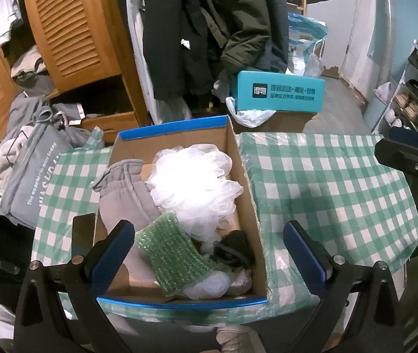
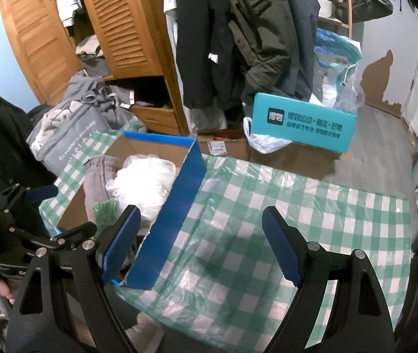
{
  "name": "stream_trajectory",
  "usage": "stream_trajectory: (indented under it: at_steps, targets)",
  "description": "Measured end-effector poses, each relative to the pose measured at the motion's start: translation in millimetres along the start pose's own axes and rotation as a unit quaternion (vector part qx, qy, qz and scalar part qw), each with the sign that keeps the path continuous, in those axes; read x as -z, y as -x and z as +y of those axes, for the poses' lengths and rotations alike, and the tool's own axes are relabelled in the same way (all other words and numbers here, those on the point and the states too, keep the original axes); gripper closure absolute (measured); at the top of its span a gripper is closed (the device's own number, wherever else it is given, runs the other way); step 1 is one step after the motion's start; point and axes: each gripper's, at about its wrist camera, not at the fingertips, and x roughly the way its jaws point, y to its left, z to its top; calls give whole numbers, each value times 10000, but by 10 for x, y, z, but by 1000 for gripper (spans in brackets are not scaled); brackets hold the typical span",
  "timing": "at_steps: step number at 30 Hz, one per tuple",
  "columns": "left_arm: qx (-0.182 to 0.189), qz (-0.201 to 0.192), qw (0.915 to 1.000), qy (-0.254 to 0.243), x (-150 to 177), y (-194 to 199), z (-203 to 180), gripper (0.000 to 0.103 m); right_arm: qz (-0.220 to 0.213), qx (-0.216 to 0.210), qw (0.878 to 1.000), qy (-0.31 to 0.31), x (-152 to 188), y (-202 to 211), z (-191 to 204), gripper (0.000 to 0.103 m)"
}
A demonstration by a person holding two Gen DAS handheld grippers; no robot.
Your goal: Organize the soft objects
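Apparently the sorting is at or near its close: the left gripper (image 1: 209,253) hangs above the near end of the cardboard box (image 1: 247,194), jaws spread wide and empty, and the right gripper (image 2: 200,241) hovers over the bare checked tablecloth (image 2: 311,211) just beside the box, equally spread and holding nothing. Nearest in the box lies the green knitted piece (image 1: 170,253), its long axis slanting from the box's middle toward the near right corner, with a small dark item (image 1: 235,247) just beside it. Farther in sit the grey garment (image 1: 123,188), running lengthwise along the left wall with its gathered cuff pointing away, and the white mesh puff (image 1: 194,182), round and without direction. No loose soft item shows on the cloth, so the next move, in my judgement, calls for checking for stragglers. Beyond stands a teal box (image 1: 279,91).
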Motion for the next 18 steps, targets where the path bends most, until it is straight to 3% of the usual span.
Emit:
stream_trajectory:
  at_steps: [18]
  targets:
    - [118,130,9998,89,6,-38,-13,1,16,-33,10000,-3,19,2,-37,19]
